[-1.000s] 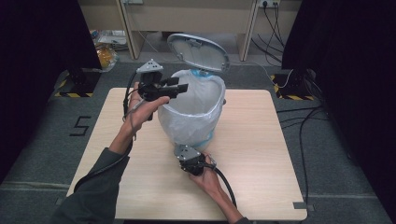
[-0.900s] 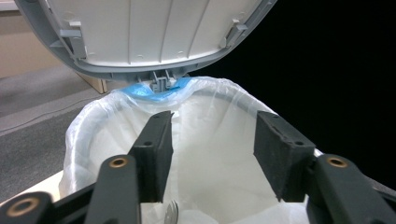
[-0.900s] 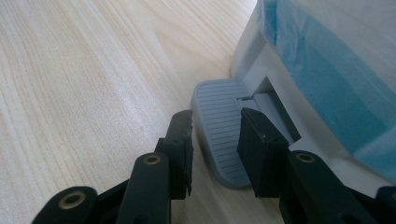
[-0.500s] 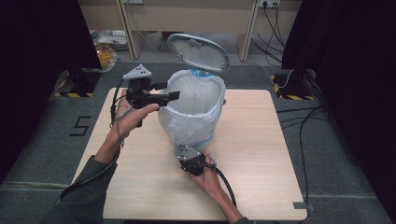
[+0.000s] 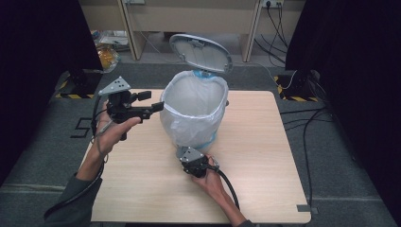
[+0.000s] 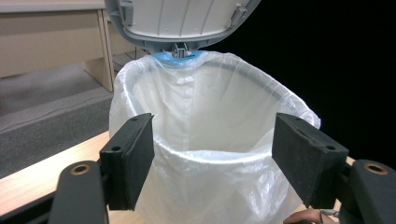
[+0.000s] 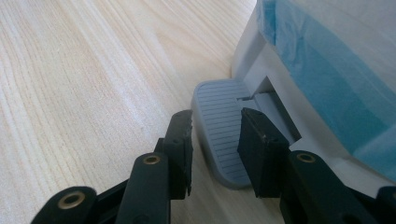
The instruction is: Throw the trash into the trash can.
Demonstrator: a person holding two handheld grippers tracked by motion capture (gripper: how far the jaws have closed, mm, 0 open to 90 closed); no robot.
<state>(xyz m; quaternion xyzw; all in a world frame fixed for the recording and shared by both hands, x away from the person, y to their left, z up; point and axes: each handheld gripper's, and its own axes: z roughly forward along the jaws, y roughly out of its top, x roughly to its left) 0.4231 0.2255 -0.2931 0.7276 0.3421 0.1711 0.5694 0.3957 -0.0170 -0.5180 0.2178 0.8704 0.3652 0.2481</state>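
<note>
A pedal bin lined with a white plastic bag stands mid-table, its grey lid tipped up and open. My right gripper lies low at the bin's foot. In the right gripper view its jaws sit close around the grey ribbed pedal, shut on it. My left gripper hovers left of the bin's rim, pointing at it. Its jaws have just been opening and stand wide with nothing between them. The bag's rim lies beyond them.
The wooden table has bare room left, right and in front of the bin. On the floor behind are yellow bags, cables at the right, and a wooden cabinet along the back.
The left hand has drawn left, away from the bin's rim, and its jaws stand wider apart. The right hand stays at the pedal and the lid stays up.
</note>
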